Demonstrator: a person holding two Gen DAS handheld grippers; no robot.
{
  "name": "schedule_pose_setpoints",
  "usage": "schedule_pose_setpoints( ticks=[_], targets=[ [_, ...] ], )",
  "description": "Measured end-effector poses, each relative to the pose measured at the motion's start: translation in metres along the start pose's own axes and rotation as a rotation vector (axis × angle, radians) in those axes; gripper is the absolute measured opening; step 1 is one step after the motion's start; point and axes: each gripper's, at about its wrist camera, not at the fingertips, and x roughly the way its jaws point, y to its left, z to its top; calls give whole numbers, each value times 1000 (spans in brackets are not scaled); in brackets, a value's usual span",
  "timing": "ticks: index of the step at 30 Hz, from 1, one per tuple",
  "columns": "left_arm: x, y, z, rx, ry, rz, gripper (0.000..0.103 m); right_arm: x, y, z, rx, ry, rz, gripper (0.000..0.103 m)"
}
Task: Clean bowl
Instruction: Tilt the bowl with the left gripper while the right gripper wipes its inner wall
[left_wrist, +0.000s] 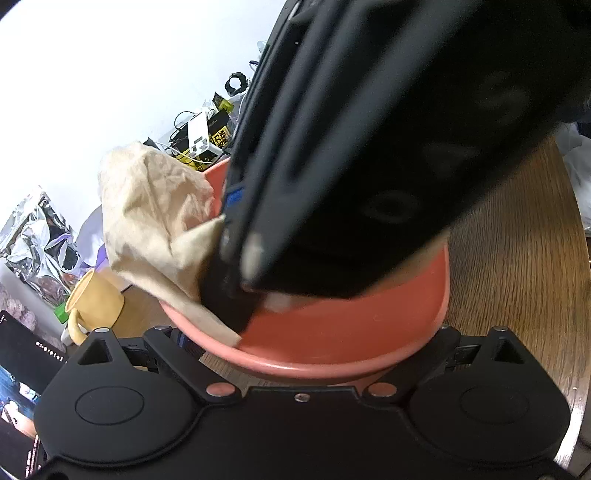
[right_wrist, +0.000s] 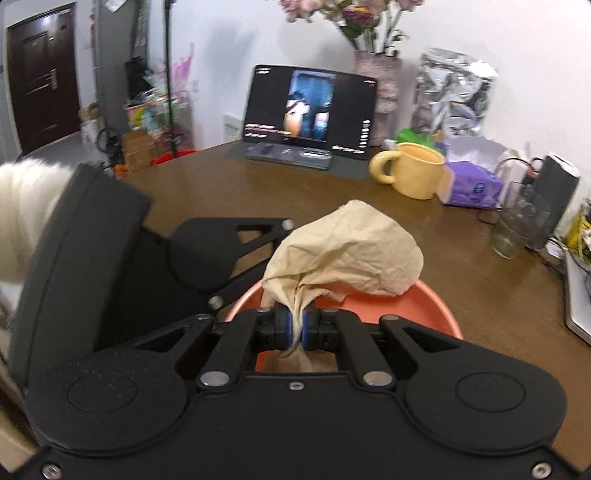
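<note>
Right gripper (right_wrist: 297, 328), nearest in its own view, jaws clenched on a beige cloth (right_wrist: 347, 251) w/ the cloth bunched up above the blue pads. Gripper and cloth sit inside a red-orange bowl (right_wrist: 439, 306) on a brown wood table (right_wrist: 258, 192). Left gripper (left_wrist: 295, 354) is spread wide around the bowl's near rim; can't tell if its fingers touch it. Further back: yellow mug (right_wrist: 413, 170), purple tissue pack (right_wrist: 472, 184), empty glass (right_wrist: 517, 225), tablet (right_wrist: 310, 110) showing video, foil bag (right_wrist: 454, 92), flowers in a vase (right_wrist: 376, 81) by the wall.

matt coral plastic bowl (left_wrist: 351, 332); creased beige cloth (right_wrist: 347, 251); grained glossy wood table (right_wrist: 280, 199); crinkled shiny foil bag (right_wrist: 454, 96) at 1 o'clock.
</note>
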Motion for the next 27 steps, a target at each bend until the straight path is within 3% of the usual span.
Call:
schedule_pose_setpoints(
  ticks=[10,22,27],
  targets=[
    [1,-1,0,-5,7,-3,96,-12,6,-9,-127,32,110,5],
    [3,-4,1,-3,7,-2,96,-1,11,1,-87,43,12,5],
    [2,-5,1,0,4,-1,96,-7,14,-6,-119,68,65,5]
  ],
)
